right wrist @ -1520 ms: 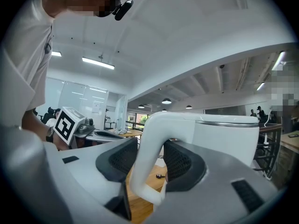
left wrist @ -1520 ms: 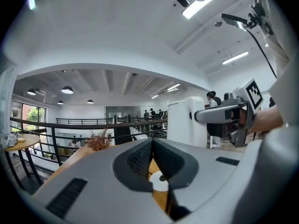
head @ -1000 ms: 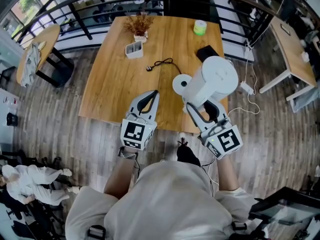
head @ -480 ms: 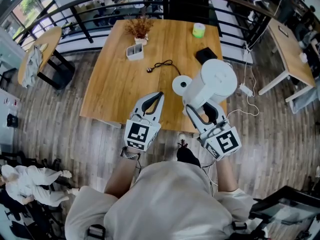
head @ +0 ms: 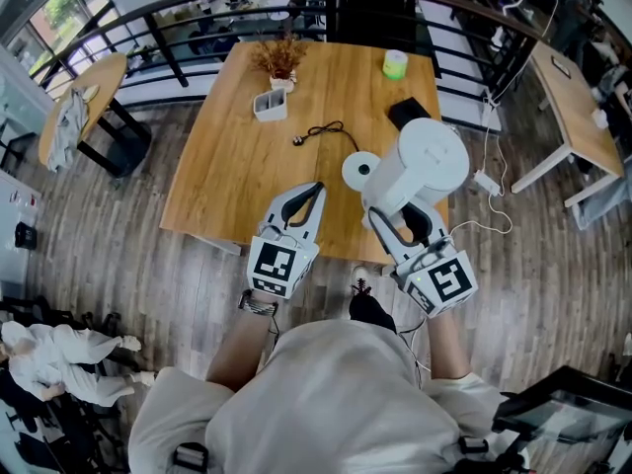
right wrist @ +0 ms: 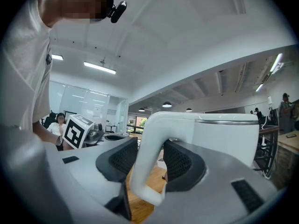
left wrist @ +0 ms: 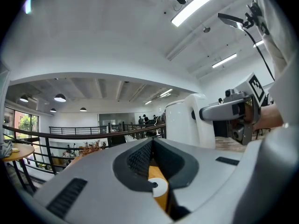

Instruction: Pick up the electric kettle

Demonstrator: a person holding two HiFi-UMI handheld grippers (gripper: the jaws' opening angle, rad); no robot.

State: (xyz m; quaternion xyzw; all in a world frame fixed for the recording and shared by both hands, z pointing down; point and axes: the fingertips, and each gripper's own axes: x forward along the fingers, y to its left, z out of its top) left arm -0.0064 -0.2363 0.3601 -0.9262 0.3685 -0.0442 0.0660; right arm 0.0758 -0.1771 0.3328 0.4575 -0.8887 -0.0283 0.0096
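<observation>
Right gripper view: the white electric kettle (right wrist: 224, 134) is being held by its curved handle (right wrist: 152, 125). The handle is being pinched between the two dark pads (right wrist: 122, 160) of the right hand-held gripper (right wrist: 149, 164). The kettle is being kept upright, with its lid closed.

In the head view, the kettle is being seen over the near right part of the wooden counter (head: 227, 166), just in front of the person. It is off its round white base (head: 361, 169), which is lying on the counter just beside it on the left. Whether the bottom of the kettle is touching the counter cannot be told.

The left hand-held gripper (head: 298, 205) is being held near the kettle, on its left side, over the near edge of the counter. Its jaws are being pressed together and nothing is being held between them. In the left gripper view, the kettle and the right hand-held gripper are being seen off to the right.

Farther back on the counter, a black cord (head: 321, 129) with a plug is lying loose. Behind it, a small white holder (head: 269, 105) and a pot of dry plants (head: 280, 59) are being kept close together. A flat black thing (head: 408, 112) and a small green thing (head: 395, 63) are sitting near the far right corner.
</observation>
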